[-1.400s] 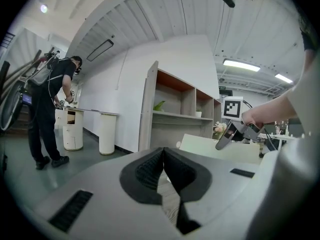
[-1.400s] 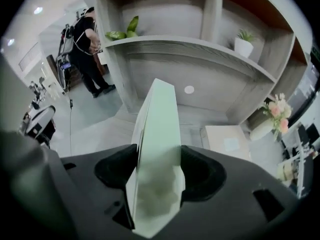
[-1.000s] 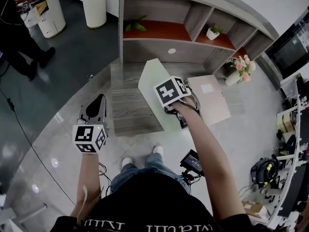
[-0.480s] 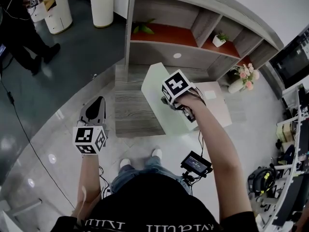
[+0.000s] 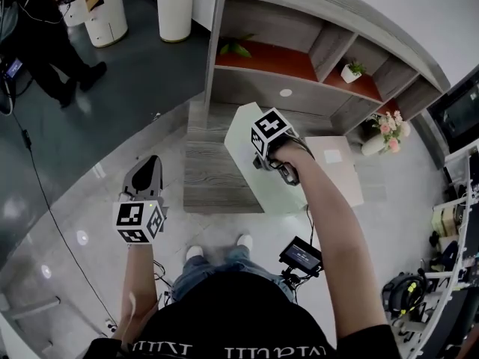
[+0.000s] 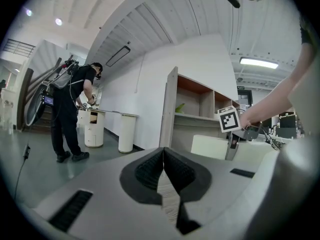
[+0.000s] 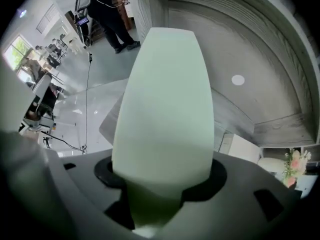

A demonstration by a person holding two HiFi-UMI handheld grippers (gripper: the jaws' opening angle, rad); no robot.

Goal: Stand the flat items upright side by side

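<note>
The right tongs [image 7: 162, 176] are clenched on a pale green flat board [image 7: 165, 109]. Their jaws have just been closing, and the board sits between them. In the right gripper view the long axis of the board runs straight away from the tongs, and its rounded far end points down toward the grey wooden platform [image 5: 209, 163] in front of the shelf unit [image 5: 314, 43]. In the head view the board [image 5: 243, 155] stands tilted over this platform, with its long axis going from the shelf unit toward the person. I cannot tell if its lower end touches the platform. A beige flat board [image 5: 337, 170] lies just beside it, on the right. The left tongs [image 6: 162, 154] are closed on nothing, well apart, low on the left.
</note>
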